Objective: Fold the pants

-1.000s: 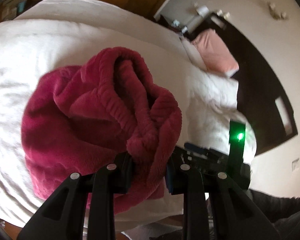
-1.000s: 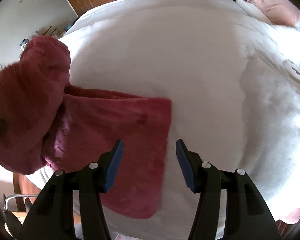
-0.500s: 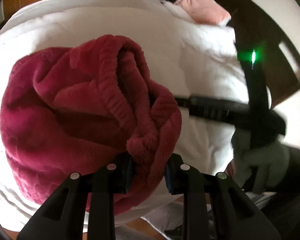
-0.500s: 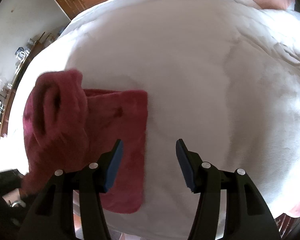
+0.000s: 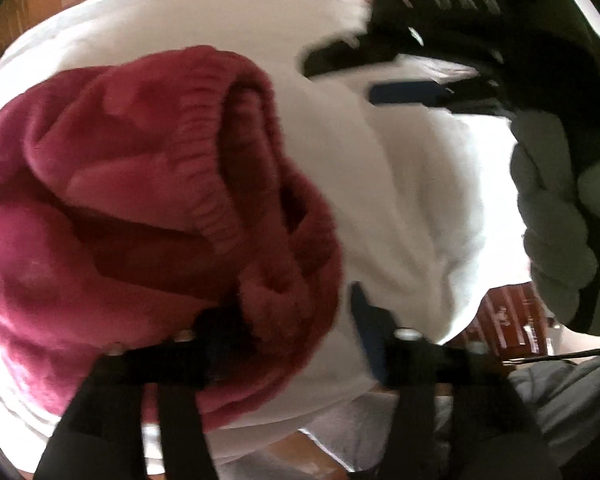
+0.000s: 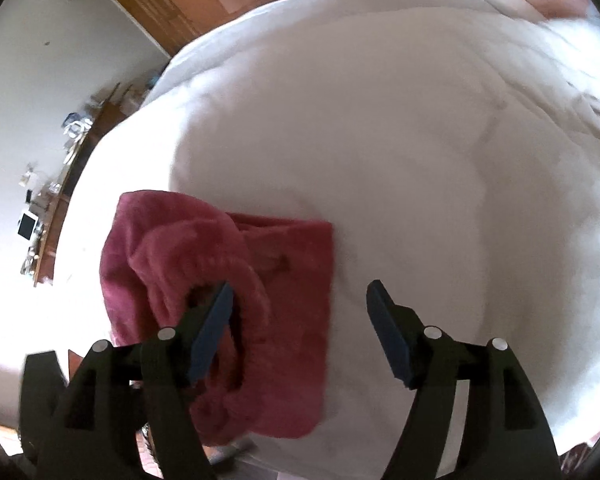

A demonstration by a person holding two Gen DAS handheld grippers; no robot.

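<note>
Red fleece pants (image 6: 220, 300) lie bunched on the near edge of a white bed (image 6: 400, 160), with both hand-held grippers spread over them.

In the left wrist view the pants (image 5: 140, 220) fill the left and centre of the frame, waistband puckered and folded over. The left hand-held gripper (image 5: 296, 320) has just been opening: its jaws now stand apart, a fold of fleece between them against the left finger, the right finger clear of the cloth. In the right wrist view the pants sit lower left of the frame. The right hand-held gripper (image 6: 300, 336) has also just been opening and holds nothing; its left finger overlaps the waistband, its right finger is over bare bedding. A gloved hand (image 5: 556, 220) shows at the right edge of the left wrist view.
</note>
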